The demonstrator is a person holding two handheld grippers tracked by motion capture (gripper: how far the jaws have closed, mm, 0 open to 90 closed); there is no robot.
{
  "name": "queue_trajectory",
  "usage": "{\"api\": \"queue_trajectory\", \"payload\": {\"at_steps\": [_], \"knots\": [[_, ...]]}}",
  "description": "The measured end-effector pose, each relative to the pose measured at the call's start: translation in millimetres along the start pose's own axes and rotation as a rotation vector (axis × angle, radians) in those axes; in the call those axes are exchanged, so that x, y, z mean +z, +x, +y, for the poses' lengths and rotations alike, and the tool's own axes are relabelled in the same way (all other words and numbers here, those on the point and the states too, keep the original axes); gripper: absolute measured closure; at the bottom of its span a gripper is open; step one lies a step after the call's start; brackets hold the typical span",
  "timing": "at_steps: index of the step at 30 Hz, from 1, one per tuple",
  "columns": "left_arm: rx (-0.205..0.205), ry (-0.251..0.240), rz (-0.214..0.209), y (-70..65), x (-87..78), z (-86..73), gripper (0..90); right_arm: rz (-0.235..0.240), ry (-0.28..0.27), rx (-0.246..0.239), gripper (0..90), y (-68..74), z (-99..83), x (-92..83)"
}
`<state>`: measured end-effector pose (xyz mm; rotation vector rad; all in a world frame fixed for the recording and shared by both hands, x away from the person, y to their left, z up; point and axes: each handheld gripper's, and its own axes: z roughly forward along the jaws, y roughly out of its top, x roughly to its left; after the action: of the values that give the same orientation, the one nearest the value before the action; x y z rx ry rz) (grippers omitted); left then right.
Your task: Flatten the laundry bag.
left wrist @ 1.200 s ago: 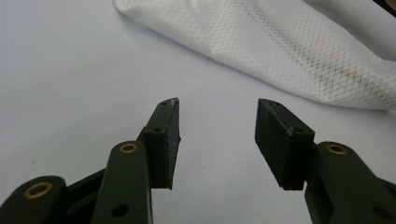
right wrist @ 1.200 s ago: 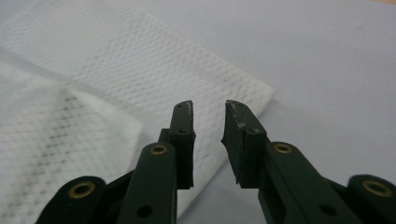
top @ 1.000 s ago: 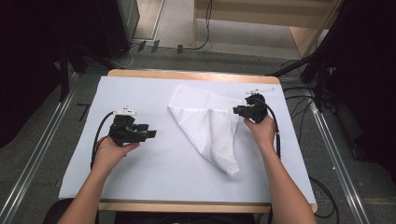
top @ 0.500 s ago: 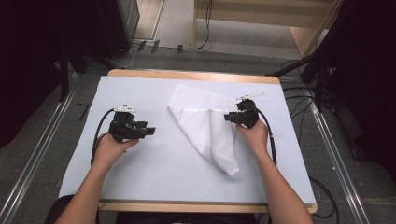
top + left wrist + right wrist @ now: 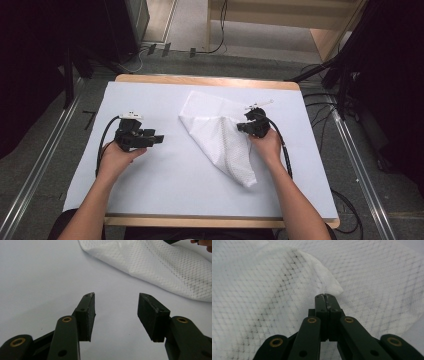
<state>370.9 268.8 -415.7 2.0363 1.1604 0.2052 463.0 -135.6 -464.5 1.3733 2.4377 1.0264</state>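
A white mesh cloth lies folded into a rough triangle on the table's right half. My right gripper is at the cloth's right edge, pointing left. Its jaws have just been closing and now stand together. In the right gripper view they pinch a raised fold of the cloth at their tips. My left gripper rests on the left half of the table, pointing right at the cloth. Its jaws are open with nothing between them, and the cloth lies a short way ahead.
A white sheet covers the wooden table. Cables trail from both grippers, the right one off toward the table's right edge. Metal rails run along the floor on both sides, with dark equipment beyond.
The right hand has moved left and toward me onto the cloth's right edge, and its jaws have shut on a fold there. The left gripper has stayed put.
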Motion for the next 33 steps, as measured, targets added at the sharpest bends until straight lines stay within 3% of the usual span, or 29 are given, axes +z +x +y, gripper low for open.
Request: {"api": "queue_trajectory", "payload": {"at_steps": [6,14,23,33], "knots": [[-0.004,0.002,-0.001,2.7,-1.4,-0.1,49.0,0.041,-0.038,-0.021,90.0,8.7,5.4,-15.3],[-0.012,-0.009,0.01,4.6,-4.0,-0.2,48.8,0.095,-0.101,-0.065,90.0,32.7,16.7,-42.7],[-0.017,-0.01,0.013,5.9,-5.2,-0.7,48.5,0.155,-0.129,-0.15,90.0,68.7,26.4,-46.9],[-0.026,-0.014,0.022,10.1,-8.7,-3.1,48.6,0.213,-0.138,-0.21,90.0,101.5,34.2,-48.6]]}}
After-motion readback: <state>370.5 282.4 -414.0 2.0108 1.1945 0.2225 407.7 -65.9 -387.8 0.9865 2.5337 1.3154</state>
